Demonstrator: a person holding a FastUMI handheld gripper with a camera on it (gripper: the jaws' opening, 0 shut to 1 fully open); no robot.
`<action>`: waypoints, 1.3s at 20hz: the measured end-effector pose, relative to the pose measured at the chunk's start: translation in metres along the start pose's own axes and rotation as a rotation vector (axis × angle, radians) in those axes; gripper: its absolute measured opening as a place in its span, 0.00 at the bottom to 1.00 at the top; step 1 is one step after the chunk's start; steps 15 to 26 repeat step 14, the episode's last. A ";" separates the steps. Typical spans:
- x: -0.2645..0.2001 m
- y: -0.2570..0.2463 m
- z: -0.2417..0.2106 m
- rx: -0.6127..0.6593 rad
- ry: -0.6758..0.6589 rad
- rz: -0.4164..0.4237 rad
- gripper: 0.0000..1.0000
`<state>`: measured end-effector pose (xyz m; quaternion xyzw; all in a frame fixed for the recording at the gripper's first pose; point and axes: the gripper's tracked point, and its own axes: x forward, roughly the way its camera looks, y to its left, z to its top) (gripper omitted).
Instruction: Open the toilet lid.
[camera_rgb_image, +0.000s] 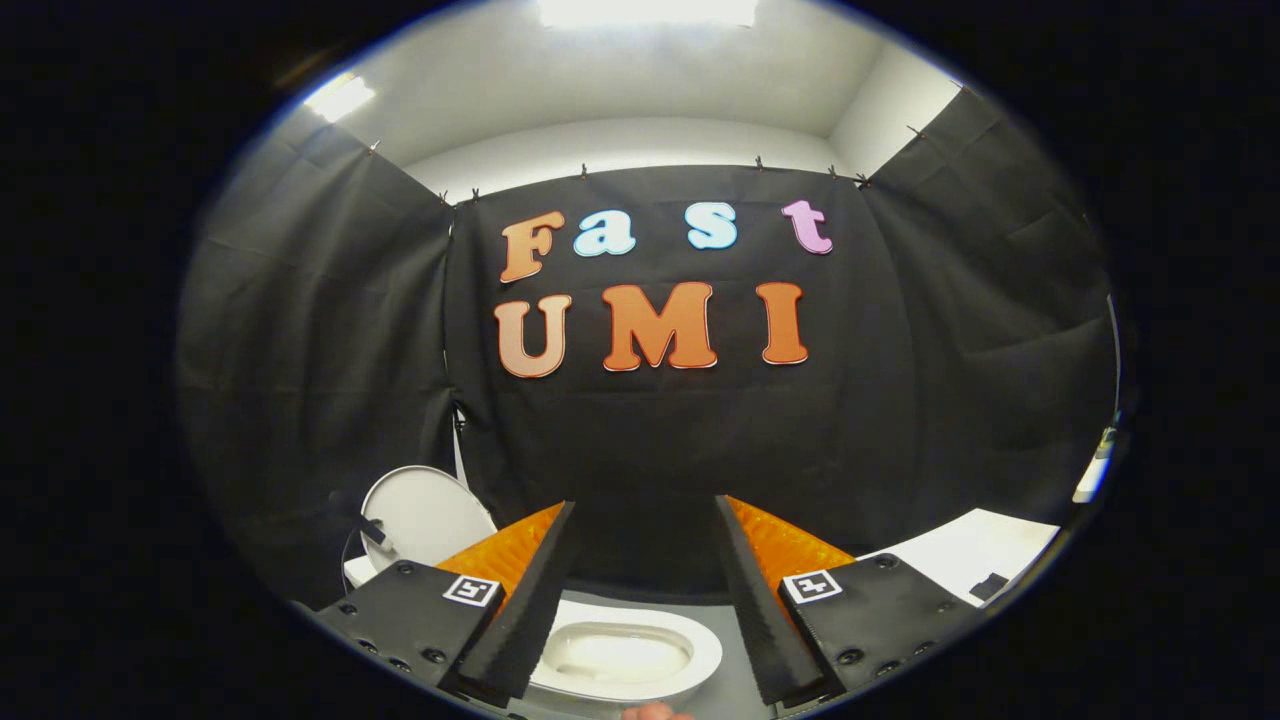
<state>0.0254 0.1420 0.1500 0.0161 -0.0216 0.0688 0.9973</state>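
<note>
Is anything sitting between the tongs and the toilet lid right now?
Nothing visible. The lid already stands raised by the black cloth, off to one side beyond the open tongs; the bowl lies between the fingers.

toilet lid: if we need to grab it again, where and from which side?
The toilet lid already stands raised behind the toilet bowl, off beyond the one finger. Probably best to pinch its rounded top rim, coming from the front above the bowl: that edge stands free, while the bottom is hinged. The gripper is open, holding nothing.
</note>
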 end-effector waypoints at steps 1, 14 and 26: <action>0.001 -0.001 -0.004 -0.001 0.008 -0.005 0.88; 0.000 -0.007 -0.001 -0.002 -0.002 -0.023 0.88; 0.000 -0.007 -0.001 -0.002 -0.002 -0.023 0.88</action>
